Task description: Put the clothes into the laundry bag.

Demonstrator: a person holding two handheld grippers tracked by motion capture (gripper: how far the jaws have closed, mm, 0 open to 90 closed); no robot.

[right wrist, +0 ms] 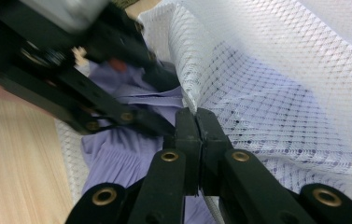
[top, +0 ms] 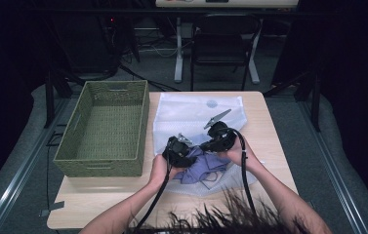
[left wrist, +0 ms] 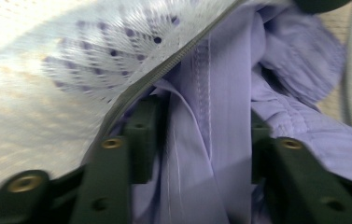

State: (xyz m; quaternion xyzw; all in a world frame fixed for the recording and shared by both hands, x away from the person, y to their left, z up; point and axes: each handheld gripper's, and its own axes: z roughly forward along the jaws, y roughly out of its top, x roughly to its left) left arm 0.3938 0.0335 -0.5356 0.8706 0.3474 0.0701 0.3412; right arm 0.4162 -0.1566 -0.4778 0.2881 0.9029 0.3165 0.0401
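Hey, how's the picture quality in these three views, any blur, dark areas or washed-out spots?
High view: sharp on the table, room around it nearly black. Left gripper view: motion-smeared throughout, the white mesh bag washed out at upper left, the purple shirt soft. Right gripper view: the mesh weave crisp, the left gripper blurred at upper left.

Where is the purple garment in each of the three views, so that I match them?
High view: purple garment lies low centre, below the two hand-held grippers, on the mesh bag.
Left gripper view: garment fills centre and right, between the jaws.
Right gripper view: garment lies left of centre.
Shared landmark: the mesh bag's zipped edge.
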